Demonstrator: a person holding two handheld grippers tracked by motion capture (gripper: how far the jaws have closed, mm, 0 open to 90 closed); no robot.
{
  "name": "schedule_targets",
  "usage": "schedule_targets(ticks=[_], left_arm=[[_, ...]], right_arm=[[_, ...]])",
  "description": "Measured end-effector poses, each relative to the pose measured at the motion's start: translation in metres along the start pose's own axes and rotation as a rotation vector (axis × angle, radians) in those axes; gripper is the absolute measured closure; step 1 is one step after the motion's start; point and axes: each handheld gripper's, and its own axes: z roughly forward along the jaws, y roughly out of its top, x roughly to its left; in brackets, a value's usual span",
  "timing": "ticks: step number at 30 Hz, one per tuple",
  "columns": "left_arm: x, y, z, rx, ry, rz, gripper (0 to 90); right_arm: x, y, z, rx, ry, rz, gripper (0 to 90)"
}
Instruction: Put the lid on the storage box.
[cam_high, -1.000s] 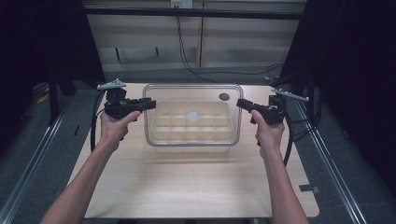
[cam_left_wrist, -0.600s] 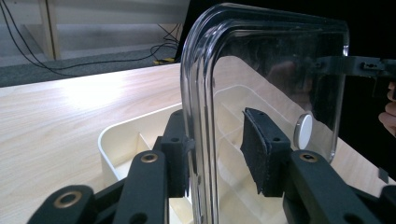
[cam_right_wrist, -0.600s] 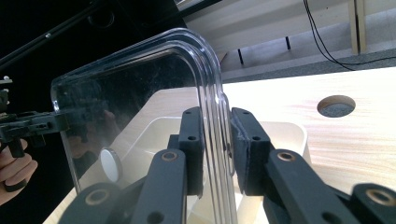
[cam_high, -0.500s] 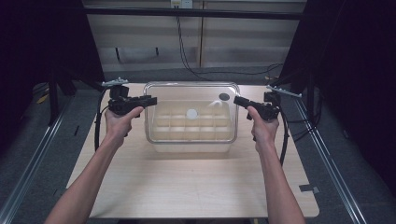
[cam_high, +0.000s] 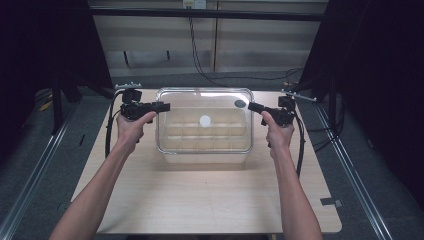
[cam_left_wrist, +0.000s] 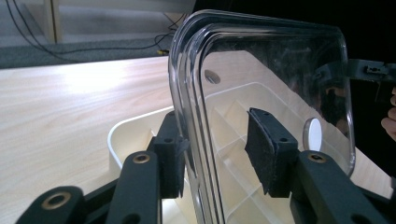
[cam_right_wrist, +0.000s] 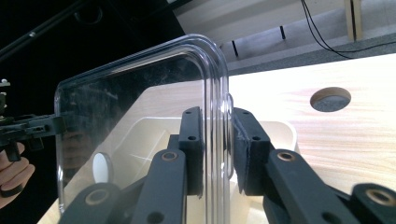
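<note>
Above the cream compartment tray on the wooden table: a clear lid, level, held up between both grippers. From the high view, just the left gripper at the lid's left edge, the right gripper at its right edge; no telling the grip from up there. From the left gripper view, jaws astride the lid's rim, one pad against it, the other standing off inside, jaws just been opening. From the right gripper view, both pads clamped tight on the lid's rim. Also there, a round hole in the tabletop beyond the tray.
</note>
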Motion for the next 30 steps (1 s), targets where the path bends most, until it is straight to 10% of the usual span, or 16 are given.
schedule_targets(ticks=[30], left_arm=[[0.029, -0.01, 0.028, 0.113, 0.025, -0.016, 51.4]], right_arm=[[-0.022, -0.009, 0.033, 0.046, -0.063, 0.022, 70.3]])
